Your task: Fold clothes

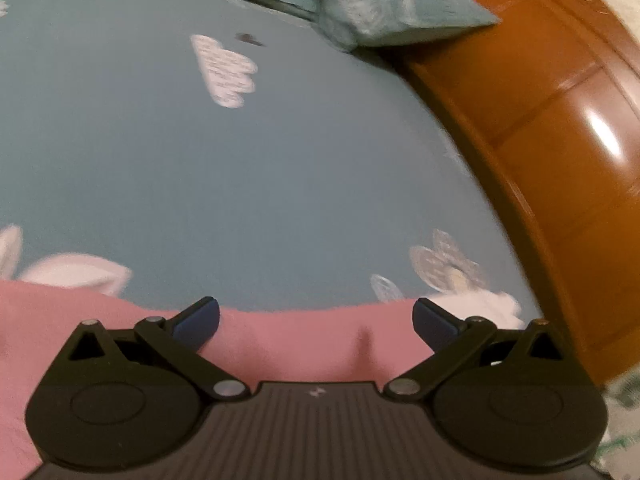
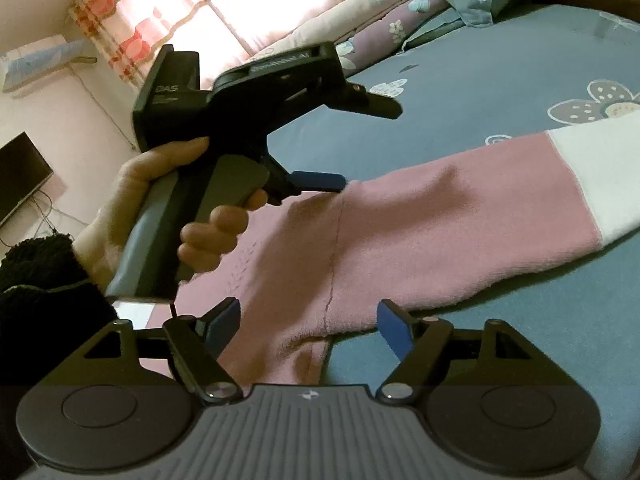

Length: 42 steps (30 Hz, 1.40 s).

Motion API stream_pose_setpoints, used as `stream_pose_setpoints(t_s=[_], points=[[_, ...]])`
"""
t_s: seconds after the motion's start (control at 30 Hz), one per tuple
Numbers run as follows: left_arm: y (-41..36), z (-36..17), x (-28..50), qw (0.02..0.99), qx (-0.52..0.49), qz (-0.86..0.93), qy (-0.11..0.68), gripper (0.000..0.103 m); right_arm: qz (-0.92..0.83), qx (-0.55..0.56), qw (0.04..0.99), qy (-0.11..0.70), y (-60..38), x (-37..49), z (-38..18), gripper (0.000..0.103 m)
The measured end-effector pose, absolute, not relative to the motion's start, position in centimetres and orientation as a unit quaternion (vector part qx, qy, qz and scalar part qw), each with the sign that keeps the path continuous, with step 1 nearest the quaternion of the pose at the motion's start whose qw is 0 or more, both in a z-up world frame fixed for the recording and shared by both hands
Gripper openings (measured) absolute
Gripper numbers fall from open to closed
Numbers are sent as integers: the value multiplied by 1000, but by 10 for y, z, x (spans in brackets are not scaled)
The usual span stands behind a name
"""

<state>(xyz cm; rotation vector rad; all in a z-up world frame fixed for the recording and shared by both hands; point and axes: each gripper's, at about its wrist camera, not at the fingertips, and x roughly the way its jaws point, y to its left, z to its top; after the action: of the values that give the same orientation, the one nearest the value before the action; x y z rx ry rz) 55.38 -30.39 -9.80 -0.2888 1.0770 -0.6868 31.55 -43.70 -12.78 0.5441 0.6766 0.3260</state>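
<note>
- While the pink garment (image 2: pixel 384 216) is lying spread on the bed (image 2: pixel 480 92), its sleeve is stretching toward the headboard side and ending in a white cuff (image 2: pixel 592 184).
- The right gripper (image 2: pixel 310 326) is hovering over the garment's lower hem with its fingers standing wide, nothing pressed between them.
- The left gripper (image 1: pixel 316 320) is hanging over the garment's upper edge, fingers likewise wide apart and empty; from the right wrist view a hand (image 2: pixel 168 200) is gripping its handle.
- Judging from here, a pinch taken too deep could be catching the bed sheet along with the cloth; a shallow pinch could be letting the soft fabric slip out mid-fold.
- The long sleeve is likely dragging or bunching if the body is lifted unevenly, spoiling the fold line.
- The garment is looking like thick, fuzzy fleece with a visible seam, limp and easily creased.
- The sheet is reading as smooth blue-grey cotton printed with pale flowers; a glossy wooden headboard (image 1: pixel 560 140) is curving along the bed's edge, with a pillow (image 1: pixel 400 4) lying near its corner.
</note>
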Motion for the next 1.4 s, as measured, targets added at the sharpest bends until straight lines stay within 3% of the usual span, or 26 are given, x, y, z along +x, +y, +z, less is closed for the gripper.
stream_pose_setpoints(t_s=[0.23, 0.53, 0.6, 0.9, 1.1, 1.23, 1.4], points=[[-271, -78, 539, 787, -171, -346, 481, 102, 157, 267, 892, 328, -443, 317, -131, 81], [-235, -101, 554, 816, -150, -278, 484, 102, 156, 261, 892, 335, -443, 321, -132, 81], [-219, -102, 561, 812, -185, -277, 479, 102, 156, 263, 891, 335, -444, 321, -133, 81], [-216, -66, 538, 827, -175, -296, 446, 102, 156, 264, 891, 336, -445, 323, -133, 82], [-160, -47, 520, 839, -204, -274, 423, 102, 155, 263, 890, 339, -445, 324, -133, 82], [-112, -54, 510, 830, -260, -257, 421, 102, 153, 261, 890, 341, -444, 324, -133, 84], [-119, -84, 517, 813, -272, -262, 442, 102, 149, 249, 895, 338, -438, 324, -133, 86]])
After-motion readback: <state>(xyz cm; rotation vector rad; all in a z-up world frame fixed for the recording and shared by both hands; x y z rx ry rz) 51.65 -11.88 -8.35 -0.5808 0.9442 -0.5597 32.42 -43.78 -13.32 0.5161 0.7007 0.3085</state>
